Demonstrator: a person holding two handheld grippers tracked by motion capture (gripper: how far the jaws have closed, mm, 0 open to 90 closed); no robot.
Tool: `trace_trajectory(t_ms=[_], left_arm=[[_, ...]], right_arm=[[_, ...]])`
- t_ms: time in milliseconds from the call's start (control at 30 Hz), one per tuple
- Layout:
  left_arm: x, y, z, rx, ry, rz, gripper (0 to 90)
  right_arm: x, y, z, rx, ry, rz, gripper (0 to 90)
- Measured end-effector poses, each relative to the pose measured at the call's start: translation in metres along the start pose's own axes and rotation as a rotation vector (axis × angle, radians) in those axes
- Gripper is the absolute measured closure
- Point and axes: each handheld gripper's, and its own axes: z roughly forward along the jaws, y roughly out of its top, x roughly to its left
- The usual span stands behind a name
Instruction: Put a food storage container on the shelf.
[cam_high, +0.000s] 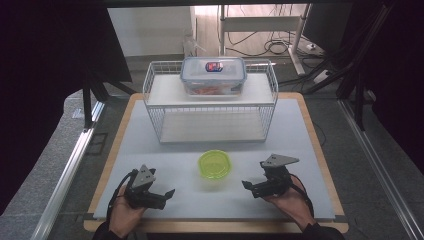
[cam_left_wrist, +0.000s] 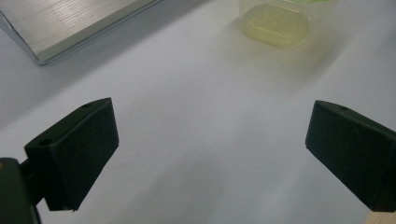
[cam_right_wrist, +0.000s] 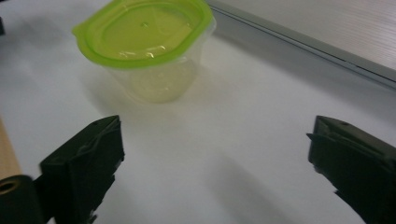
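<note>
Green-lidded plastic cup (cam_high: 214, 164) is sitting at lower centre of the high view, on the white mat (cam_high: 165, 150) between both tongs. Left gripper (cam_high: 167, 194) and right gripper (cam_high: 248, 186) are gaping wide, gripping nothing.

From my left tongs' camera, the green-lidded cup (cam_left_wrist: 280, 23) is cut off at the top edge, so I catch just its blurred base. The right jaw there runs off the picture's side. From above, the contents of the clear box (cam_high: 213, 76) on the wire rack (cam_high: 210, 102) are too small to tell, beyond something orange, and its lid label is unreadable.
</note>
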Motion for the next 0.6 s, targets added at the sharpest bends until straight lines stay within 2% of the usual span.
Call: trace_trajectory(t_ms=[133,267,433,600], left_arm=[[0.0,0.0,0.001,0.007,-0.002,0.005,2.8],[-0.001,0.0,0.002,0.015,-0.002,0.013,2.9],[-0.002,0.0,0.004,0.03,-0.005,0.027,3.2],[-0.003,0.0,0.004,0.031,-0.004,0.035,3.5]], right_arm=[[0.001,0.008,0.004,0.002,0.034,0.06,15.2],[0.004,0.017,0.01,-0.004,0.044,0.045,22.4],[-0.001,0.032,0.021,0.0,0.074,0.078,33.5],[-0.006,0.046,0.036,0.019,0.105,0.133,43.4]])
